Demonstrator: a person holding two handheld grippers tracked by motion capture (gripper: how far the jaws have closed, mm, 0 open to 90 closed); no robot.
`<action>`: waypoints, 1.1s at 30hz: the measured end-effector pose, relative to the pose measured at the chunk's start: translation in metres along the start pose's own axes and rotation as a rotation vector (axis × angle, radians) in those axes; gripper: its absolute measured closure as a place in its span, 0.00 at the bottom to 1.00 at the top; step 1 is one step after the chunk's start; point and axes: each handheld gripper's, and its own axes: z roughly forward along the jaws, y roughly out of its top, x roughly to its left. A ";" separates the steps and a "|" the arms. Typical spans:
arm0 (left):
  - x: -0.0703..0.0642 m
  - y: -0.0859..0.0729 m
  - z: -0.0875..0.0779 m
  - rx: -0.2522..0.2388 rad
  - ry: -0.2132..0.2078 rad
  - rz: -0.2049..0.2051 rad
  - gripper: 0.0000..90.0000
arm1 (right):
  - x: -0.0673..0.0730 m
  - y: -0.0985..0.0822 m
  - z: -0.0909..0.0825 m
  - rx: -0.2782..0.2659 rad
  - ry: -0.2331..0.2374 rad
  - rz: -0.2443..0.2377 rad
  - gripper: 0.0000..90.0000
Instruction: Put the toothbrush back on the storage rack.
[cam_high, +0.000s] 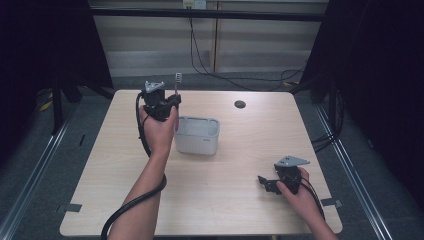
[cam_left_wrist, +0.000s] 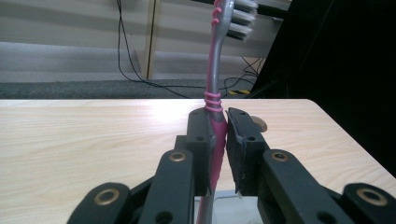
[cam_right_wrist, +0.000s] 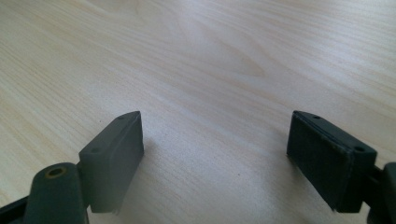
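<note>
A pink and grey toothbrush (cam_left_wrist: 214, 84) stands upright, bristle head up, clamped between the pads of my left gripper (cam_left_wrist: 219, 140). In the high view my left gripper (cam_high: 172, 101) is raised above the table's far left, just left of a white plastic holder (cam_high: 197, 135), and the toothbrush (cam_high: 177, 82) sticks up from it. My right gripper (cam_right_wrist: 215, 154) stands open with nothing between its pads, low over bare wood. From above, my right gripper (cam_high: 265, 183) is near the table's front right, pointing left.
The white holder has two open compartments and sits mid-table. A round cable hole (cam_high: 240, 104) lies behind it to the right. Black cables (cam_high: 210, 65) trail across the floor beyond the far edge. The light wooden table (cam_high: 225, 200) has bare room between the hands.
</note>
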 end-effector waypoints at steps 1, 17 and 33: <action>0.001 0.000 0.000 0.001 -0.001 0.003 0.89 | 0.000 0.000 0.000 0.002 0.000 0.002 0.20; 0.000 -0.008 0.002 0.023 0.000 0.004 0.88 | 0.000 0.000 0.000 0.002 0.001 0.001 0.20; 0.000 -0.014 0.002 0.045 0.003 0.007 0.88 | 0.000 0.000 0.000 0.001 0.002 -0.001 0.20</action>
